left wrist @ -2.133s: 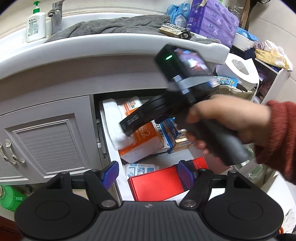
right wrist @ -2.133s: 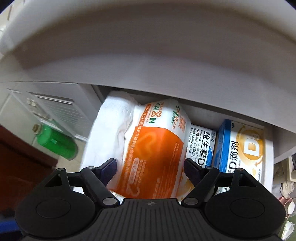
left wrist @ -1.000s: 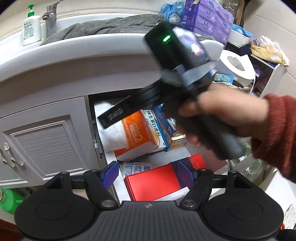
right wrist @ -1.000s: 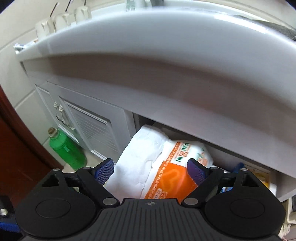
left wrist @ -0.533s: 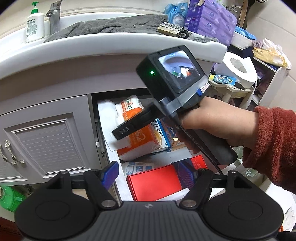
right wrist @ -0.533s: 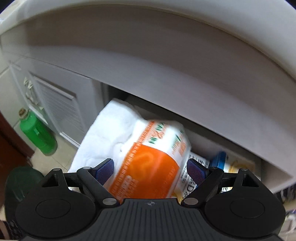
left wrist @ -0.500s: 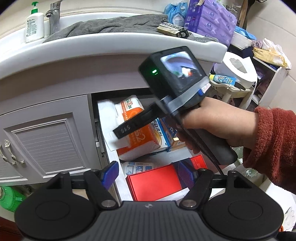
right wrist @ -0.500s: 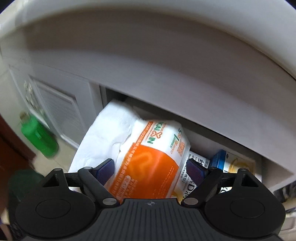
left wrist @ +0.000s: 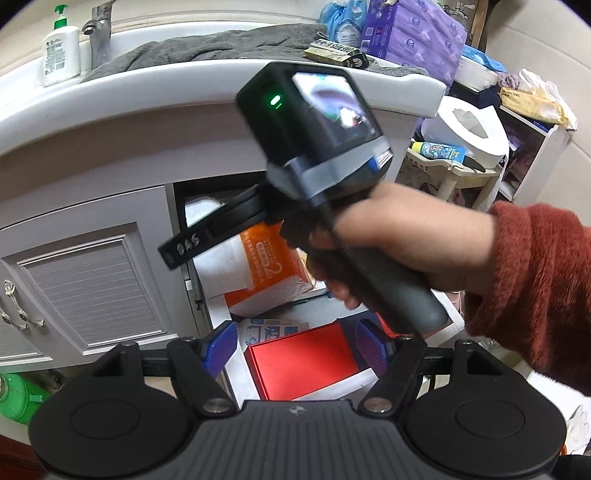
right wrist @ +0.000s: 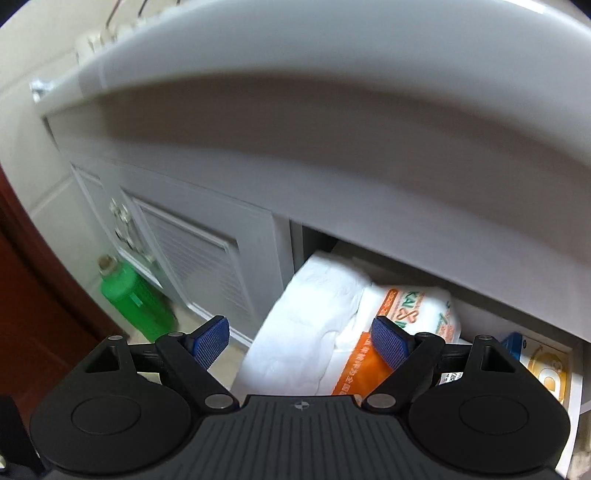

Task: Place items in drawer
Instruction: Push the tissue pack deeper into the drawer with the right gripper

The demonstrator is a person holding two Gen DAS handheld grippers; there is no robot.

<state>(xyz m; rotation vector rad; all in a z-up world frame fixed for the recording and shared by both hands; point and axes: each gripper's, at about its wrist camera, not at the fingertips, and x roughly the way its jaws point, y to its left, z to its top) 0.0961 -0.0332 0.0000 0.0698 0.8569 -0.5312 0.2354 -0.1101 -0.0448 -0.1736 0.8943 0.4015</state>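
Drawer is standing pulled out under the white counter in the left wrist view. Left gripper is hanging over its front end, blue fingers standing apart, nothing between the pads, touching nothing. Below them a red box is lying in the drawer, a small blue-printed packet just behind it. Further back an orange and white pack is leaning beside a white folded bundle. A hand in a rust-red sleeve is holding the right gripper's handle above the drawer; its fingers are hidden from here. On the counter: grey towel, pump bottle, tap, purple tissue packs. A louvred cabinet door is sitting left of the drawer, a green bottle on the floor.

Right wrist view, somewhat blurred: right gripper is pointing down at the drawer's left rear part, blue fingers spread wide, empty, touching nothing. White folded bundle is showing between them, orange and white pack behind the right finger, a blue and yellow box at far right. Counter edge is overhanging everything. Cabinet door and green bottle are at left.
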